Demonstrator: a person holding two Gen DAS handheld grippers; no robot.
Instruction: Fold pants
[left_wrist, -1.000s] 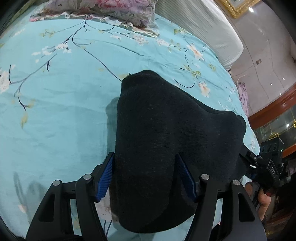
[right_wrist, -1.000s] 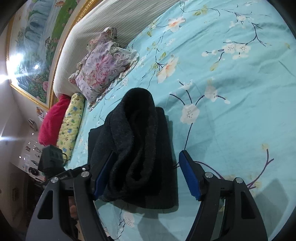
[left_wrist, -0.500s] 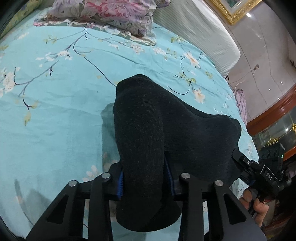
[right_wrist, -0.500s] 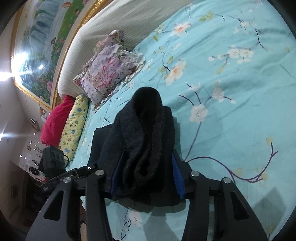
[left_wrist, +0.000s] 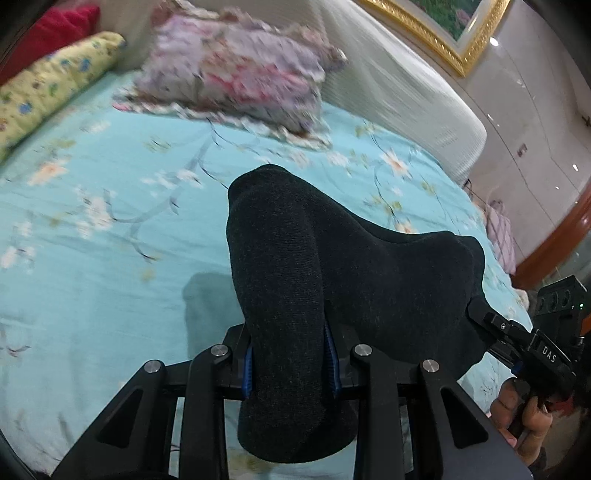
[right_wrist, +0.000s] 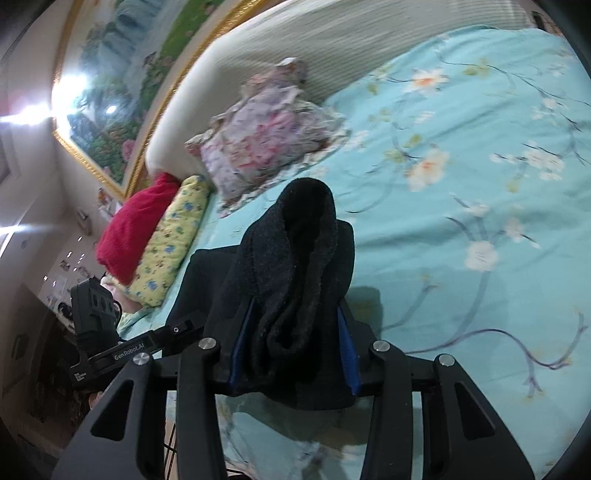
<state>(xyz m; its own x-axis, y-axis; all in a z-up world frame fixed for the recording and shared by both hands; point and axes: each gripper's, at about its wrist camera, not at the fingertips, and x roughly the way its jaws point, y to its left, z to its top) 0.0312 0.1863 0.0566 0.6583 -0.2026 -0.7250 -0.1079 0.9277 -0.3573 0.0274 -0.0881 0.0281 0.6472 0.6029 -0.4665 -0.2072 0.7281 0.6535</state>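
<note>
Crosswise between them, each closing hand-held gripper (left_wrist: 290, 356) (right_wrist: 293, 349) pinches one end of the black pants (left_wrist: 332, 266).

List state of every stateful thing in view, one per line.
black pants: bunched, clamped at two spots, lifted off the sheet.
left claw: closing, pads pressing a thick fold of pants.
right claw: closing, pads pressing a bunched fold of pants.
bed sheet: spread flat, mild wrinkles.
floral pillow: lying at the headboard, rumpled.
yellow bolster: lying at the bed edge.
red cushion: lying beside the yellow bolster.
</note>
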